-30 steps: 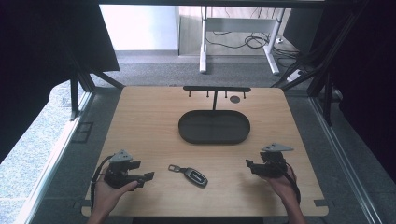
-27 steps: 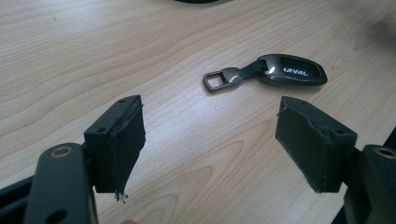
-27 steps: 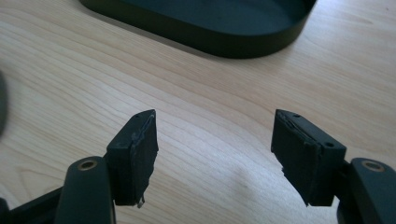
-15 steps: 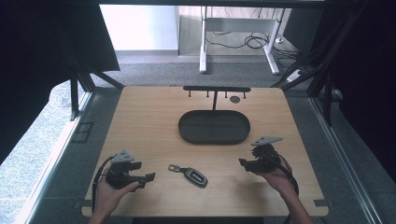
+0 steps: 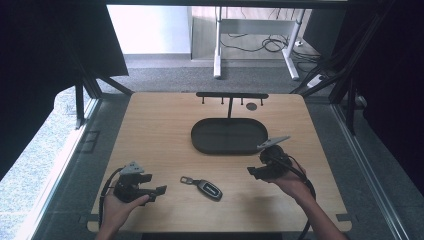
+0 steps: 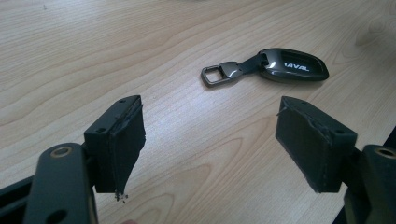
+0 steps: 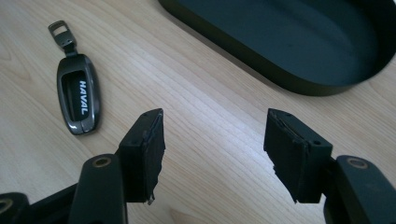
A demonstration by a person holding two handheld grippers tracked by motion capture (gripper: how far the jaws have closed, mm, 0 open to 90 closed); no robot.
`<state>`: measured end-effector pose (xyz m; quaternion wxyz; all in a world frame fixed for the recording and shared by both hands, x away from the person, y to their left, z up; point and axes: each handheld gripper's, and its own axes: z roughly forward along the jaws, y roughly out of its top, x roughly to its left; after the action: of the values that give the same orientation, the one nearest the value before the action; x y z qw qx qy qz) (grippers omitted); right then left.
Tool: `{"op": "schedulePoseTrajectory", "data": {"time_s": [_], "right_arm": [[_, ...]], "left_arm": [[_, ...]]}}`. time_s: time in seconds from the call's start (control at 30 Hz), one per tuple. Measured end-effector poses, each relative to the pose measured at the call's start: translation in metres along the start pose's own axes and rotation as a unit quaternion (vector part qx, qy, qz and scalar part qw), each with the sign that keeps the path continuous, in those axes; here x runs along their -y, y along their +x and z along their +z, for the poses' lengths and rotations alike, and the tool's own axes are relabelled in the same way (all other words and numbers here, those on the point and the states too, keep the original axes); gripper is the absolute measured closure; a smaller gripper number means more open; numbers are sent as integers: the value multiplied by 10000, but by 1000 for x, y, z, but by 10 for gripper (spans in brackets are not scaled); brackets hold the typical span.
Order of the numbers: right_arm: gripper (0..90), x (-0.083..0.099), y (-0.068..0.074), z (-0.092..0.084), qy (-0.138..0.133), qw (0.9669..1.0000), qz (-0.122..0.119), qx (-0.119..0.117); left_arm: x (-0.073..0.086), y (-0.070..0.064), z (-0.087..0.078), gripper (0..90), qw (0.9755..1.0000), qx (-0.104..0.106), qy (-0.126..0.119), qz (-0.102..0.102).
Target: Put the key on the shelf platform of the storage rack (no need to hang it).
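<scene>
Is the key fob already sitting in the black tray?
No, the key fob lies on the bare wooden table, in front of the oval tray, which holds nothing.

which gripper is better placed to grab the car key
Probably the left gripper: it sits open and low, pointing at the Haval car key. The right gripper, also open, is raised by the tray.

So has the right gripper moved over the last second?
Yes. The right gripper has shifted forward and inward, closer to the black tray's near rim.
</scene>
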<state>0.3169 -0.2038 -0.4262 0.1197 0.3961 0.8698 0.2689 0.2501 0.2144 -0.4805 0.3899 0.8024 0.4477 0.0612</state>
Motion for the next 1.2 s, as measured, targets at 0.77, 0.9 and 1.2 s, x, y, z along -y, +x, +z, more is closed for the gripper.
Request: {"op": "schedulePoseTrajectory", "data": {"time_s": [0.77, 0.9, 1.2], "right_arm": [[387, -33, 27, 25, 245, 9983, -462, -274], [386, -37, 31, 29, 276, 9979, -509, -297], [384, -44, 45, 40, 397, 9959, -707, -401]], "left_arm": [[1, 2, -2, 243, 10000, -58, -14, -28], [1, 3, -3, 242, 10000, -63, -26, -24], [1, 2, -3, 242, 10000, -65, -9, -15]]}}
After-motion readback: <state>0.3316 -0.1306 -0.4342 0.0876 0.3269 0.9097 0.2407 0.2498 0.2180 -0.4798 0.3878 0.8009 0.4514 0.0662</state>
